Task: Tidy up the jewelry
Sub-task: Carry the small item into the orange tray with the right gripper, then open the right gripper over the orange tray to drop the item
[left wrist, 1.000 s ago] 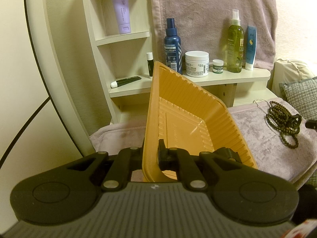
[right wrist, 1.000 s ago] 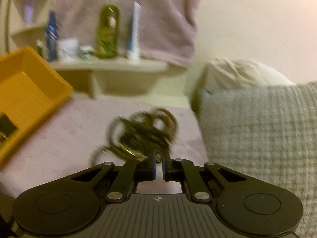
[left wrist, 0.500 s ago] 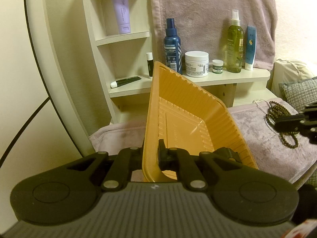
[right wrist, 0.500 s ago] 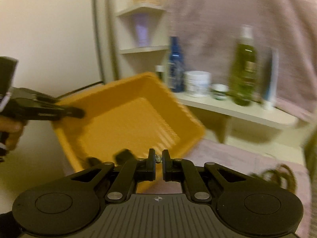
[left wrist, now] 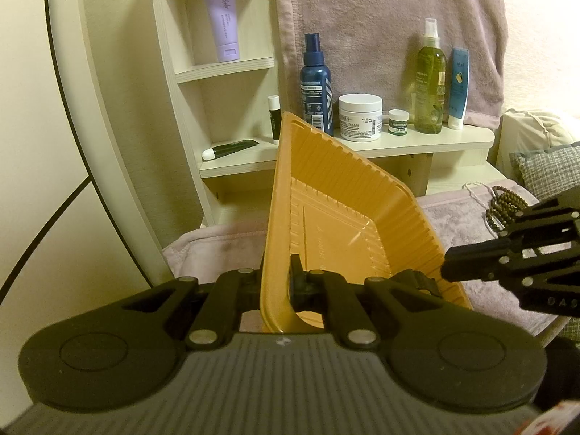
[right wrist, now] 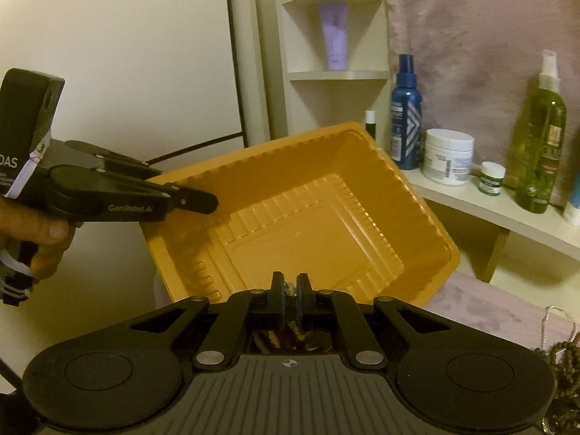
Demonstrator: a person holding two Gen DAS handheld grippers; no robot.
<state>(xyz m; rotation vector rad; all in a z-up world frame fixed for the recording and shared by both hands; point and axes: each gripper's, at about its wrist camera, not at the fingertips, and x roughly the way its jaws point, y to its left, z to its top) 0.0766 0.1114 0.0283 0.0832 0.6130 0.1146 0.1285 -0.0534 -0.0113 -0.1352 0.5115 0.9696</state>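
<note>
My left gripper (left wrist: pixel 277 284) is shut on the near wall of an orange plastic tray (left wrist: pixel 348 217) and holds it tilted above the mauve cloth. The tray (right wrist: pixel 308 217) is empty inside. My right gripper (right wrist: pixel 290 288) is shut on a small piece of jewelry (right wrist: pixel 289 285), with brown bits hanging below the fingers, right at the tray's near rim. It shows from the side in the left wrist view (left wrist: pixel 449 264). A brown bead necklace (left wrist: pixel 502 206) and a white bead string (left wrist: pixel 478 199) lie on the cloth at the right.
A white shelf unit (left wrist: pixel 417 141) behind the tray carries a blue spray bottle (left wrist: pixel 317 83), a white cream jar (left wrist: pixel 360 116), a green spray bottle (left wrist: pixel 429 79) and tubes. A mauve towel (left wrist: pixel 380 18) hangs behind. A checked cushion (left wrist: pixel 543 170) lies at the right.
My right gripper has swung left from the bead pile on the cloth to the tray's rim, carrying a small piece. The left gripper and the tray have stayed still.
</note>
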